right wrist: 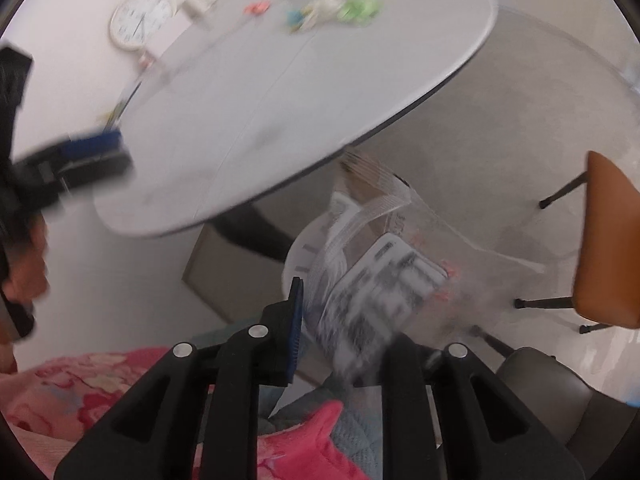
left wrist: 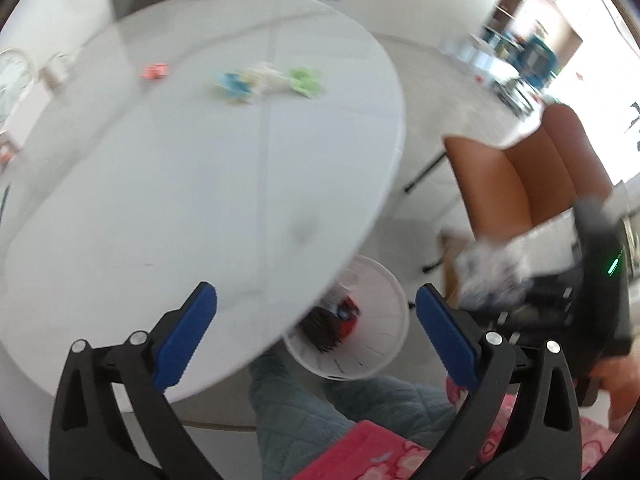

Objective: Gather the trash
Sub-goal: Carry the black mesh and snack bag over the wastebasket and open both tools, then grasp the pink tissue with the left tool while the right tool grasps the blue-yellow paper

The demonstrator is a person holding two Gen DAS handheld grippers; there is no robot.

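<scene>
My left gripper (left wrist: 316, 320) stands wide open and empty over the table's near edge, above a white bin (left wrist: 384, 300) on the floor that holds dark and red trash. On the round white table (left wrist: 180, 180) lie a pink scrap (left wrist: 155, 71), a blue wrapper (left wrist: 234, 84), a white wrapper (left wrist: 264, 74) and a green one (left wrist: 306, 80). My right gripper (right wrist: 344, 344) hangs over the bin (right wrist: 300, 256), jaws a little apart. A clear printed package (right wrist: 384, 292) sits blurred and loose between them.
A brown chair (left wrist: 520, 176) stands right of the table, its legs near the bin. A white clock (right wrist: 140, 20) is seen beyond the table's far left edge. A person's blue quilted legs (left wrist: 296, 408) and pink flowered cloth (left wrist: 380, 452) are right below the grippers.
</scene>
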